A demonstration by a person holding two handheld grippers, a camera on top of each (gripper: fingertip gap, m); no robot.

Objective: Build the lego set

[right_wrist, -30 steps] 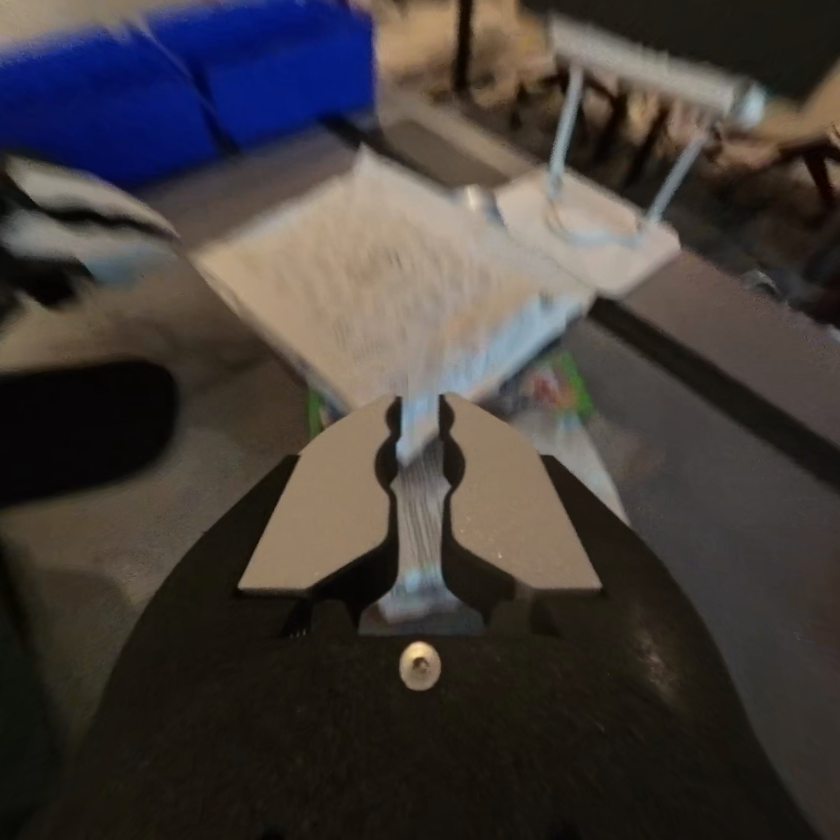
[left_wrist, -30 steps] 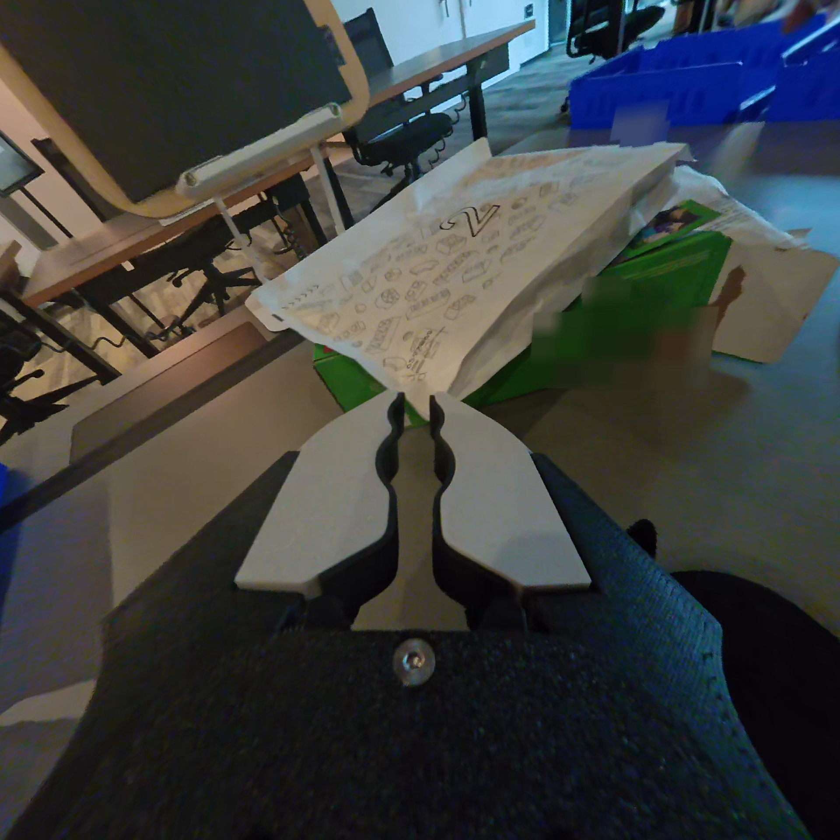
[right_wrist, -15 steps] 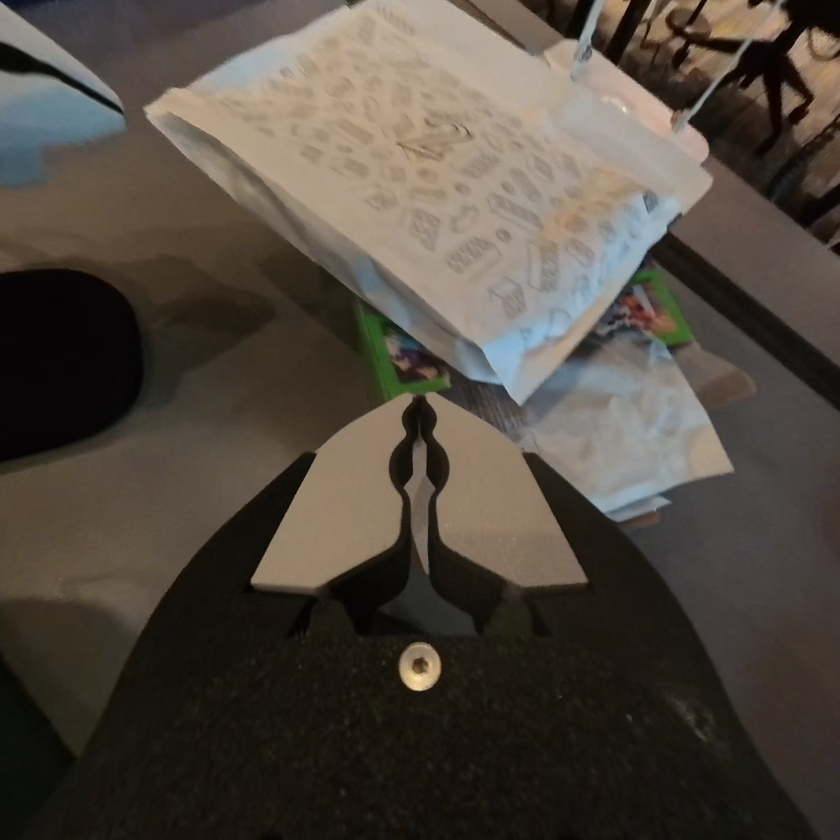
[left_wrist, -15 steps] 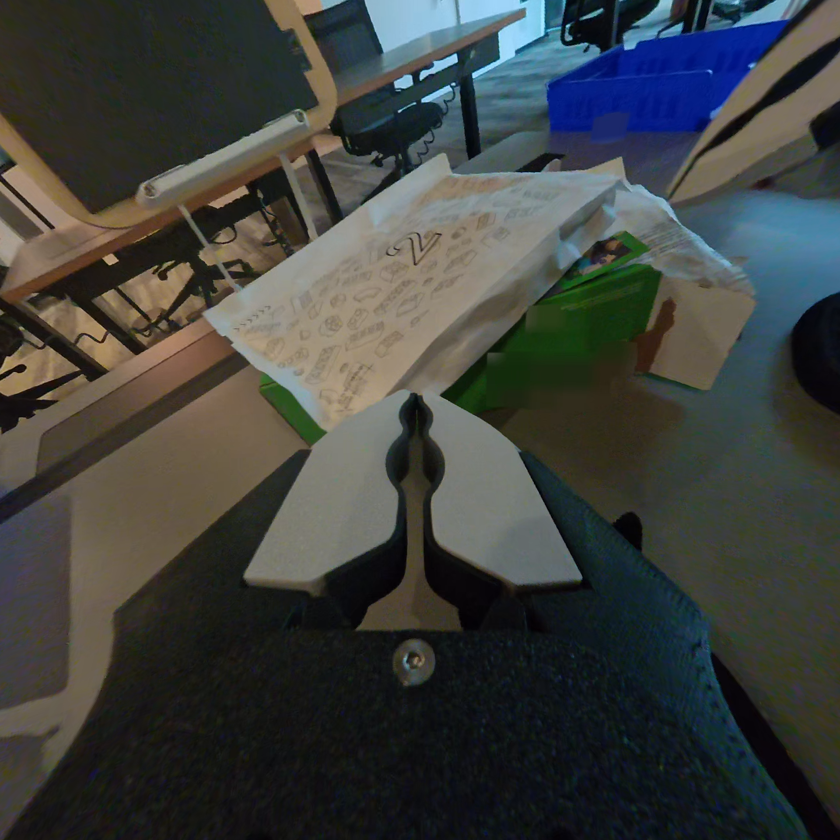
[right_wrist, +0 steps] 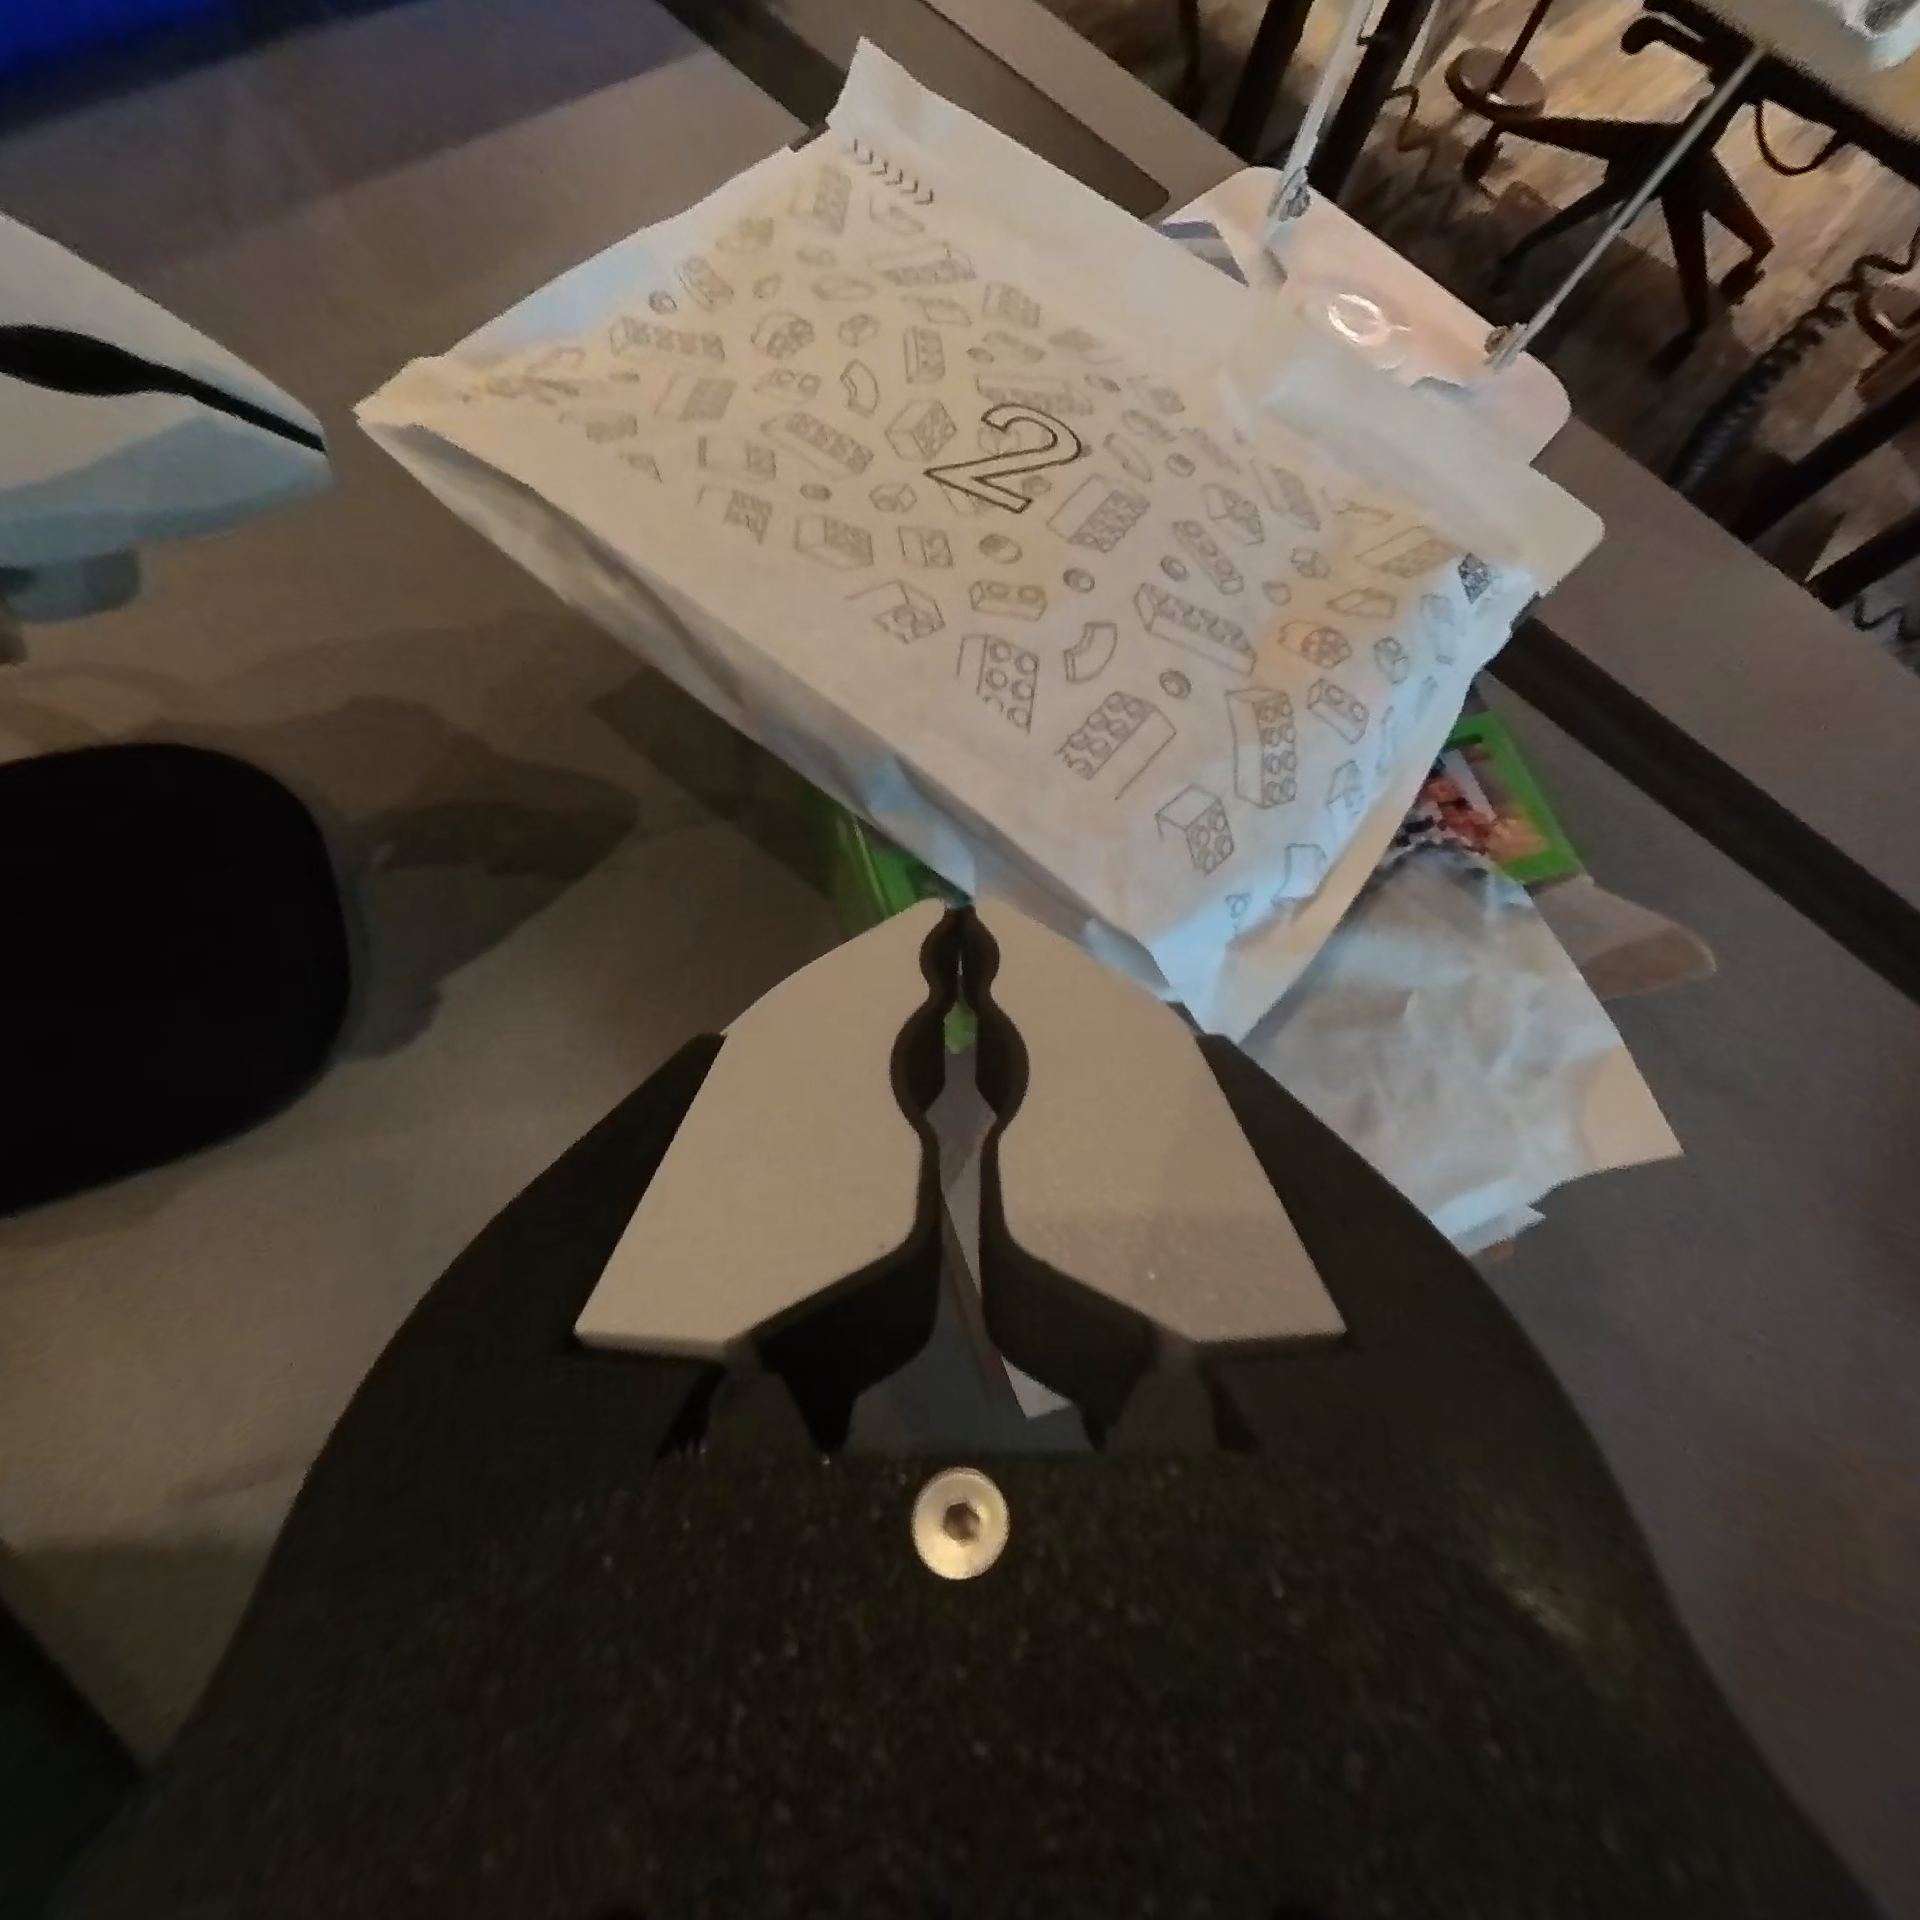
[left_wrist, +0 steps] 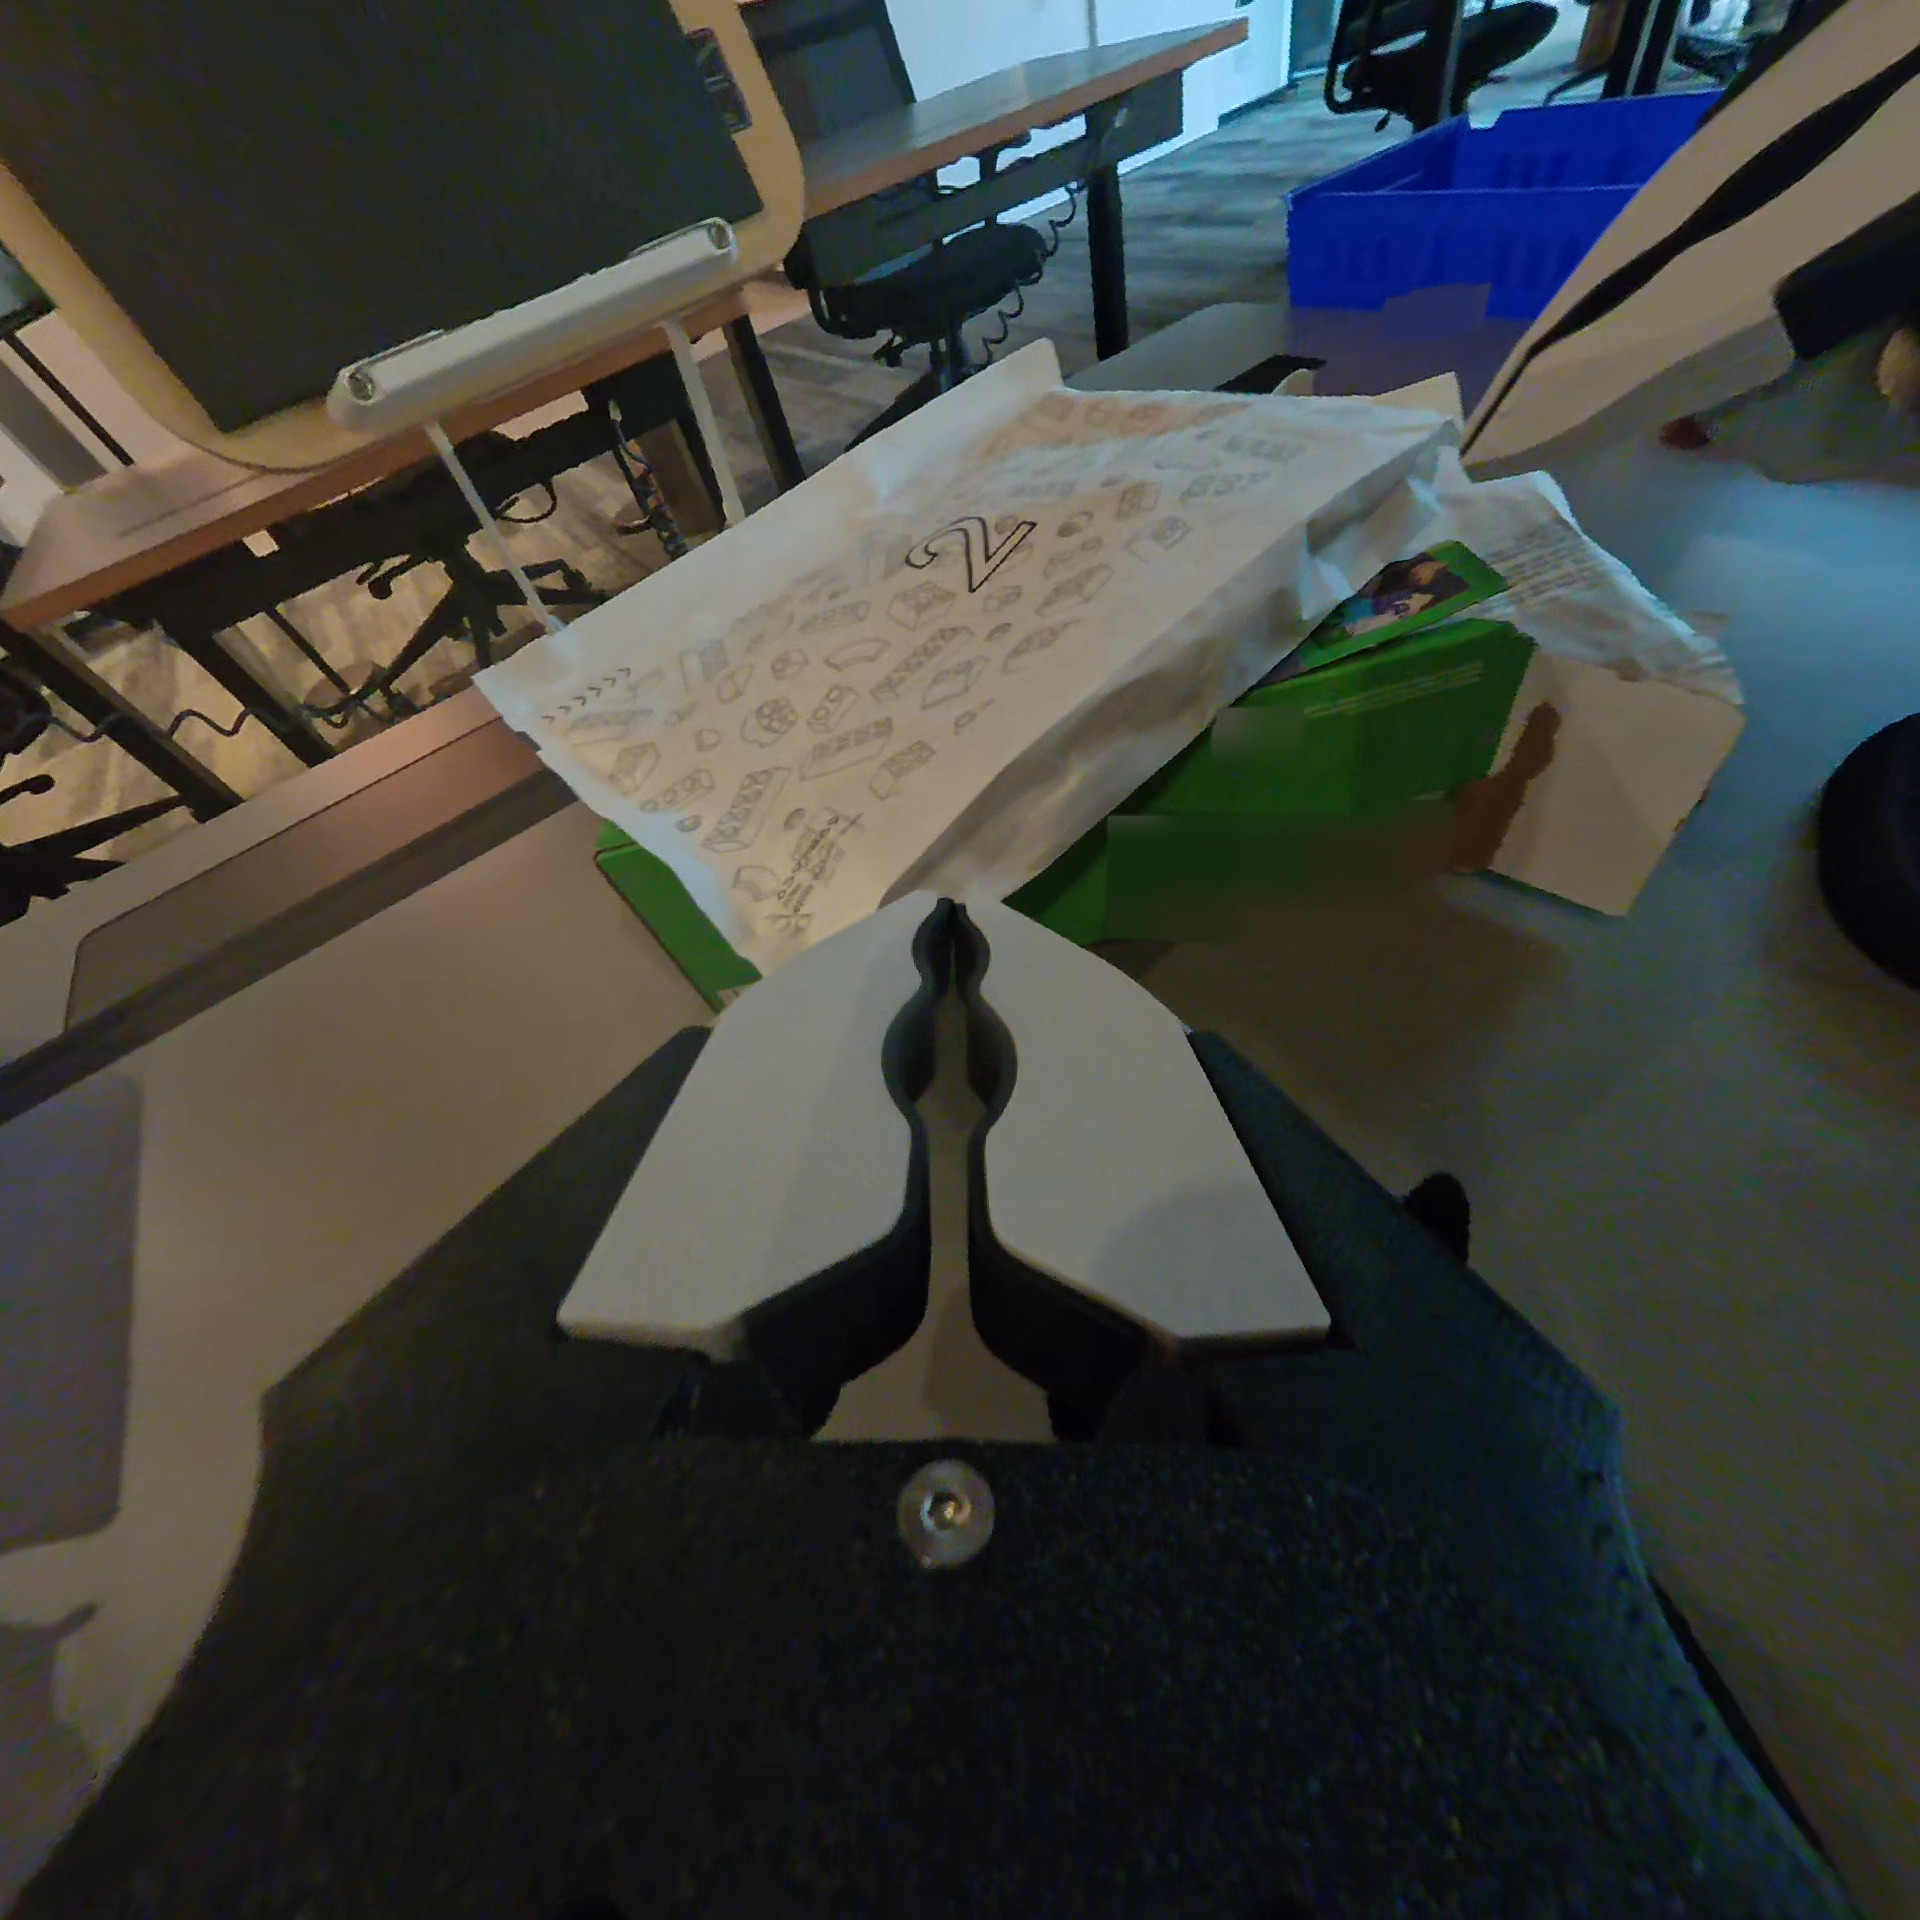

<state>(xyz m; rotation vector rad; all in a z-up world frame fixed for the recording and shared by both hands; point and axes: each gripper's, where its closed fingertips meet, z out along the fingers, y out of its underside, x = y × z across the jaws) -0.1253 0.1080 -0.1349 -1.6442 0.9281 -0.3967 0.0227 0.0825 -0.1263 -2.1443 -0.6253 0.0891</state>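
Observation:
A white paper bag point(left_wrist: 935, 665) printed with brick outlines is held tilted above a green Lego box point(left_wrist: 1351, 727) on the grey table point(left_wrist: 1455, 1195). My left gripper point(left_wrist: 951, 914) is shut on the bag's near bottom corner. In the right wrist view the same bag point(right_wrist: 987, 540) fills the middle. My right gripper point(right_wrist: 961, 920) is shut on its near edge, and a strip of paper shows between the fingers point(right_wrist: 1122, 1143). The green box point(right_wrist: 883, 862) is mostly hidden under the bag.
A torn, crumpled white bag point(right_wrist: 1455, 1039) and a booklet point(left_wrist: 1423, 592) lie on the box. A blue bin point(left_wrist: 1455, 239) stands at the back. A stand on thin white legs point(left_wrist: 540, 312) holds a dark board at the table's far edge. A black rounded shape point(right_wrist: 156, 966) lies beside the bag. The tips of one gripper are about 15 cm away from the tips of the other.
My left gripper has closed from slightly open onto the bag's corner. My right gripper has closed tighter on the bag's edge, and its view has steadied from blur, looking down on the bag.

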